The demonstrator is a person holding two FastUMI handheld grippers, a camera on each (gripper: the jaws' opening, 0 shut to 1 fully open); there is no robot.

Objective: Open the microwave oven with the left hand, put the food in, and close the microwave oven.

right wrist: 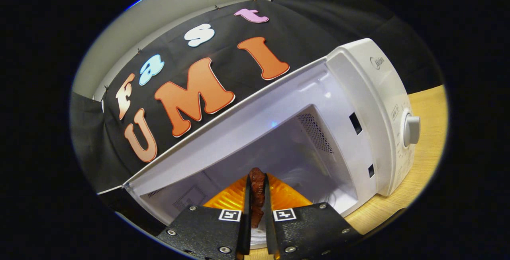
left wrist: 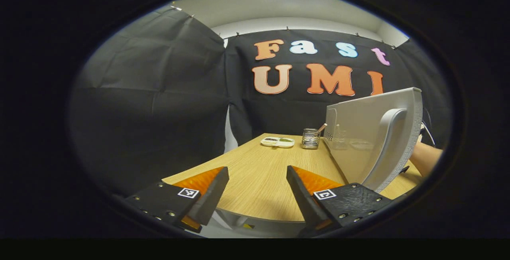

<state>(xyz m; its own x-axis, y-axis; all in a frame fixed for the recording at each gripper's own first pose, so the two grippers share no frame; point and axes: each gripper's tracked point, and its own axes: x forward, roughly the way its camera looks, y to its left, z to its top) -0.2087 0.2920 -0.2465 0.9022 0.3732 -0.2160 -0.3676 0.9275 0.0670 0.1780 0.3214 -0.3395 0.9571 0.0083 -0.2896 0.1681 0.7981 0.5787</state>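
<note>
Likely soft and light, the food sits pinched in the right gripper; the left gripper gapes empty.

A recording booth dressed as a small kitchen corner: black cloth walls pinned below a pale ceiling enclose a wooden table holding a white microwave oven, a mesh utensil cup and a small white tray.

A brand logo sits at top of the microwave oven control panel, too small to read surely. Square coded markers on both grippers' fingers carry no words.
</note>
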